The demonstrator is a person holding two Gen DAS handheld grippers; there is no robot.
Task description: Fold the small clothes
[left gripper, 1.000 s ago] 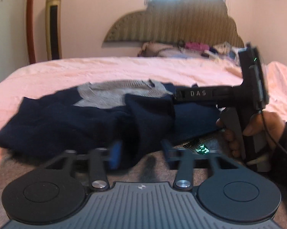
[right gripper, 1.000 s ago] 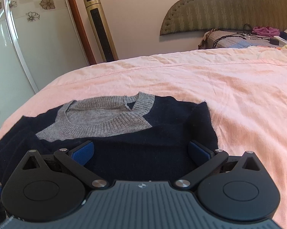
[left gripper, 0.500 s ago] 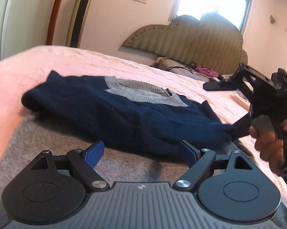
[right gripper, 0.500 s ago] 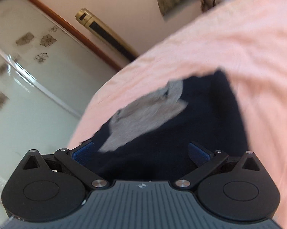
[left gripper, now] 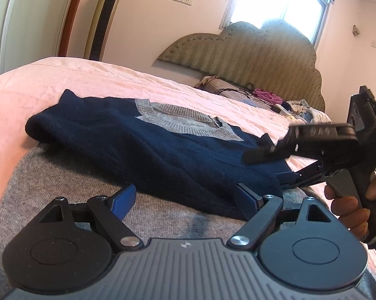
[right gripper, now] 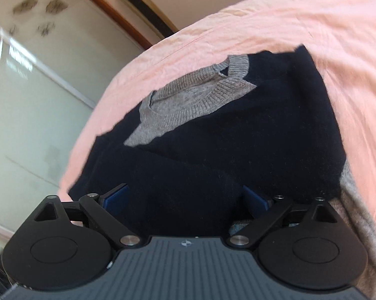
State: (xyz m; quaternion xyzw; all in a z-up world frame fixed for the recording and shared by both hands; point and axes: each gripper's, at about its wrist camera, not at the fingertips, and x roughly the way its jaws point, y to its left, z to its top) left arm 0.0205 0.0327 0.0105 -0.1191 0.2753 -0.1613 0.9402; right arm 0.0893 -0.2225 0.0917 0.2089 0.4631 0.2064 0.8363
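Two grippers work a navy sweater [left gripper: 147, 145] (grey collar): left gripper [left gripper: 185, 197] wide open, empty; right gripper [right gripper: 185, 197] closing, sweater between its pads.

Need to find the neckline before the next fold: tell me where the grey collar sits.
In the right wrist view the grey collar lies at the sweater's far end, up-centre, on the pink sheet.

Pink-sheeted bed [left gripper: 162, 80], scalloped headboard [left gripper: 250, 50], bright window [left gripper: 283, 2]
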